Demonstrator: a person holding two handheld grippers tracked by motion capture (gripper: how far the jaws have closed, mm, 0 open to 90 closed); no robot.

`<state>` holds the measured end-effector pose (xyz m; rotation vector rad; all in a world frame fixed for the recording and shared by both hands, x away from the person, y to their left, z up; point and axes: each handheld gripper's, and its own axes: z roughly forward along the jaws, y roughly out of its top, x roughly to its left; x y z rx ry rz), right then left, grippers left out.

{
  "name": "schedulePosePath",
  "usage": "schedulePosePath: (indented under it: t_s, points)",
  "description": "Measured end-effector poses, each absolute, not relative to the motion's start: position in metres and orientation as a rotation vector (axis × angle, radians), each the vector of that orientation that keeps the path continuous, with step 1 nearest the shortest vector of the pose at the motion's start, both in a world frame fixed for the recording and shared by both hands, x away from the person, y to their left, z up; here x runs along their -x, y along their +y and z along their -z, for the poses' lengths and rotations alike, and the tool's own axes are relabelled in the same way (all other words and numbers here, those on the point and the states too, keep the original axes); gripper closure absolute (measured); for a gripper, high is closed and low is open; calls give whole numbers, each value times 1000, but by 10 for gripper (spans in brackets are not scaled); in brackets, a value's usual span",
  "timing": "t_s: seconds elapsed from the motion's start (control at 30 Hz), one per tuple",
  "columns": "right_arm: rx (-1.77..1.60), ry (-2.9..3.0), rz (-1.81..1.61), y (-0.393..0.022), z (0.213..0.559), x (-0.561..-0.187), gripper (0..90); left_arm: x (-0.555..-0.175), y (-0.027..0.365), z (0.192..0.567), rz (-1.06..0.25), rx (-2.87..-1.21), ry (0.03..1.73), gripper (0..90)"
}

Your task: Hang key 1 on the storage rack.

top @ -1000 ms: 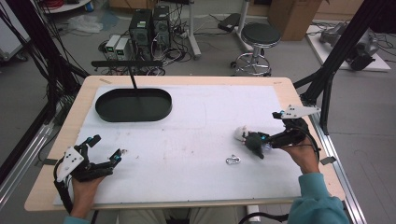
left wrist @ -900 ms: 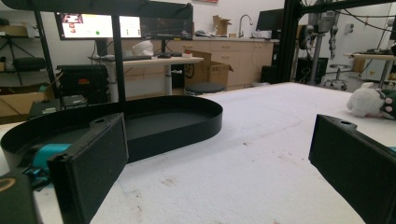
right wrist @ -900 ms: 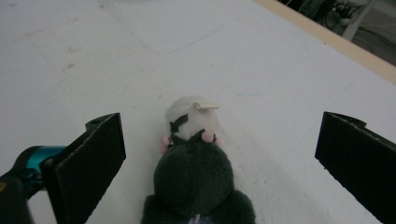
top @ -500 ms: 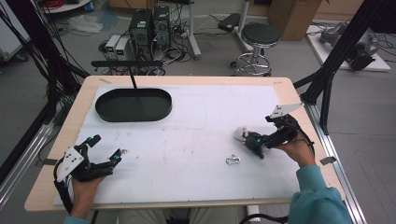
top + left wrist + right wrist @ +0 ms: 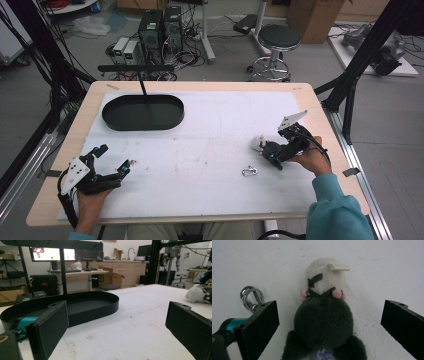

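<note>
Above, from the high view, the right gripper (image 5: 267,150) sits over a plush toy (image 5: 258,143) on the table (image 5: 210,135), the left gripper (image 5: 112,167) spread apart, while the right gripper view shows jaws wide around the toy, untouched.

Left gripper (image 5: 114,165) jaws spread, right gripper (image 5: 267,150) jaws wide apart

Plush toy (image 5: 323,322): lower body cut off by the bottom edge in the right gripper view; partly hidden behind the right tongs (image 5: 267,150) in the high view. Key ring (image 5: 249,171): too small there to make out. Black tray (image 5: 75,307): left end hidden behind a jaw.
</note>
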<state>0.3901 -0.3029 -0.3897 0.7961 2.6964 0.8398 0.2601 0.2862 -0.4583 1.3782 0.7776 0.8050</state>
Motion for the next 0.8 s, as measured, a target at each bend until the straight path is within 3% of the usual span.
schedulePosePath:
  t_s: [0.57,0.8]
  points:
    - [-776,2797,-692,-290,405,-394,8,-260,286,458,-805,-1378,777,51]
    - [-790,2819,-691,-289,407,-395,50,-260,286,458,-806,-1379,777,51]
